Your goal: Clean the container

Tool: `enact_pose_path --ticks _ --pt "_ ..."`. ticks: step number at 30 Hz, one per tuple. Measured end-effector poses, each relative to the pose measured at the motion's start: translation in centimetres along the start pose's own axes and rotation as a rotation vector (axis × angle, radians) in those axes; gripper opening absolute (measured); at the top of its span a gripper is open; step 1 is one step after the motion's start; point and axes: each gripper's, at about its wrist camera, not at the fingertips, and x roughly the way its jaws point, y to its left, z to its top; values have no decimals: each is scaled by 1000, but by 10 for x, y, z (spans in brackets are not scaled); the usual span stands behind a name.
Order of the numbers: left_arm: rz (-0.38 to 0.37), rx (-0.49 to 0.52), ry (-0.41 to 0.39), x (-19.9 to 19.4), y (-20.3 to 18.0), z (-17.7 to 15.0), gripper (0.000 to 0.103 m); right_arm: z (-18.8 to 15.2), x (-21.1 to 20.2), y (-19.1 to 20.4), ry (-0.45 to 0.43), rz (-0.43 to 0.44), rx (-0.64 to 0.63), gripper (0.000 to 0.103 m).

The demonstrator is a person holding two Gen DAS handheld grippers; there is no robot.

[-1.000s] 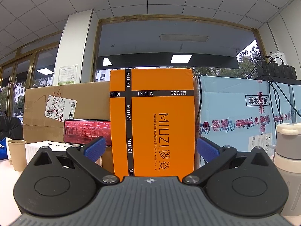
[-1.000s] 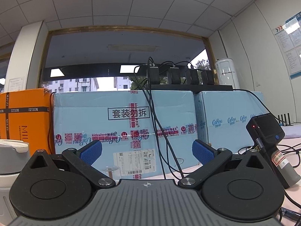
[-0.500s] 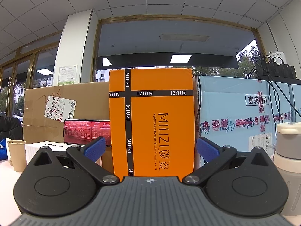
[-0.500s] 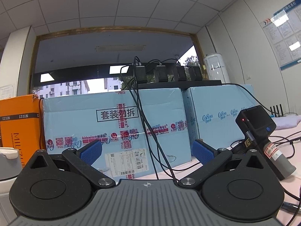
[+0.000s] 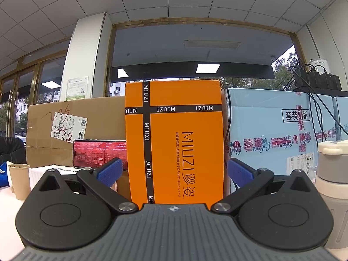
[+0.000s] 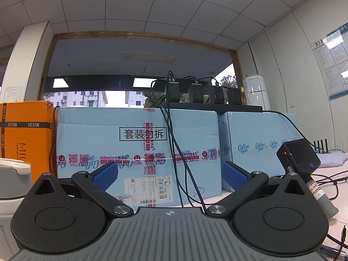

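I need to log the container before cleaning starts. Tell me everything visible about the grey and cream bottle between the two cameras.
The bottle stands upright on the table, cut off at the right edge of the left view and the left edge of the right view. It looks plastic: a cream lid with a raised tab, a grey band below, then a pale body. The lid is on. Neither tongs touch it; both are open and empty.

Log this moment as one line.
left gripper: open, empty | right gripper: open, empty | container: upright on table, untouched, between grippers
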Motion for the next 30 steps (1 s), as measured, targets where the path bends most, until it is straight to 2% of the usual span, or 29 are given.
enact_pose_path --ticks 7,13,30 --pt "1 -1 0 -1 0 0 103 0 -2 11 -7 11 -66 103" --pt "-1 3 -1 -1 0 0 103 -1 -1 11 -10 -16 -67 103" --pt "-1 1 0 -2 -2 1 103 1 0 8 -6 -18 -73 103"
